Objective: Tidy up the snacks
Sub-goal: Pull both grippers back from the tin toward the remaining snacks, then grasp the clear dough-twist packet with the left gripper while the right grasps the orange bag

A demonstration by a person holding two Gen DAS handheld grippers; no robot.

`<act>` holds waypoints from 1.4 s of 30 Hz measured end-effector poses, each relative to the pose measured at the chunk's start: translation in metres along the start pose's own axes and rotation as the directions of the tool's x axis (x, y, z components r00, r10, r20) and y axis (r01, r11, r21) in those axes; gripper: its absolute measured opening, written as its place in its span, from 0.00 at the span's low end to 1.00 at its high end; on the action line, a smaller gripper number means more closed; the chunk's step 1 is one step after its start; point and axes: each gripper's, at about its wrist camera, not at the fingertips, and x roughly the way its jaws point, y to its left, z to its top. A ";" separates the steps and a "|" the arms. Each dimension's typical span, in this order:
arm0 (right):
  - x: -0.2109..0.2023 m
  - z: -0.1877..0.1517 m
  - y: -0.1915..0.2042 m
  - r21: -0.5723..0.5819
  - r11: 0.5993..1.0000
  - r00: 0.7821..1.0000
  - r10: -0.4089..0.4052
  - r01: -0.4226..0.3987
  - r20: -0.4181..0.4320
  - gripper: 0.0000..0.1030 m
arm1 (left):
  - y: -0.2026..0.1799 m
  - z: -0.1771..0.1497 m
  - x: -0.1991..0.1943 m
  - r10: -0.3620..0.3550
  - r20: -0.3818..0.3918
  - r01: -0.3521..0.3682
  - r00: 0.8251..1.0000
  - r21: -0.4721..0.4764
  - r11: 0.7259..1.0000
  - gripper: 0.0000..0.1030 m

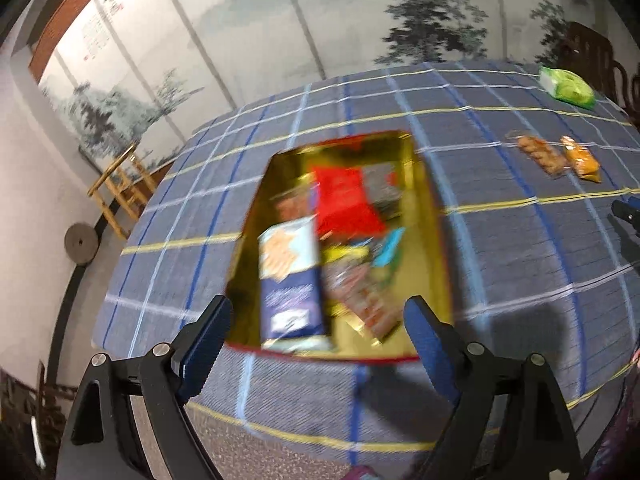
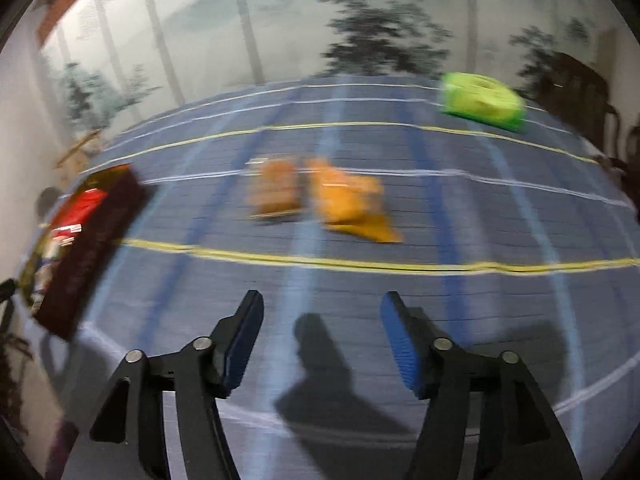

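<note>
Packets in the gold tin (image 1: 434,240) blur unreadable; both grippers' jaws gape empty.

An open gold-lined tin (image 1: 434,216) with a red rim lies flat on the bench, and in it are a blue-and-white cracker box (image 1: 290,280) at the near left, a red packet (image 1: 344,204) toward the far end, and several blurred wrappers at the right. Well apart from the tin, two small snack packs lie side by side on the checked cloth: a brown one (image 2: 276,190) on the left and an orange one (image 2: 352,204) just beside it. A green packet (image 2: 482,100) lies far off near the bench's far edge.
</note>
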 end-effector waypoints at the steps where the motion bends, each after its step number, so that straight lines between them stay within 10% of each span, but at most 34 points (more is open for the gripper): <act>1: 0.001 0.001 -0.012 0.010 0.999 0.999 -0.033 0.033 -0.001 0.66 | -0.010 0.008 -0.001 -0.030 0.000 0.030 1.000 0.016 0.999 0.85; 5: 0.006 0.004 -0.051 0.015 0.990 0.990 -0.140 0.140 -0.005 0.69 | -0.043 0.034 0.000 -0.153 -0.026 0.154 0.988 0.042 0.987 0.86; 10: 0.014 0.007 -0.084 0.031 0.987 0.987 -0.160 0.161 -0.021 0.72 | -0.090 0.080 0.019 -0.354 -0.105 0.357 0.929 0.008 0.934 0.86; 19: 0.015 0.009 -0.087 0.024 0.997 0.998 -0.068 0.068 0.012 0.76 | -0.183 0.157 0.095 -0.419 -0.237 0.421 0.876 -0.045 0.906 0.63; 29: 0.005 0.005 -0.086 0.040 0.999 0.998 -0.006 0.003 0.070 0.77 | -0.229 0.187 0.133 -0.381 -0.261 0.379 0.887 -0.060 0.923 0.64; 34: 0.004 0.005 -0.085 0.034 0.999 0.997 0.012 -0.015 0.079 0.78 | -0.242 0.190 0.148 -0.412 -0.311 0.398 0.856 -0.110 0.911 0.63; 37: 0.003 0.005 -0.087 0.037 0.999 0.996 0.020 -0.023 0.088 0.78 | -0.253 0.186 0.146 -0.363 -0.279 0.363 0.889 -0.054 0.930 0.63; 42: 0.002 0.005 -0.087 0.040 0.999 0.995 0.018 -0.022 0.094 0.80 | -0.257 0.181 0.138 -0.363 -0.223 0.363 0.905 -0.040 0.931 0.32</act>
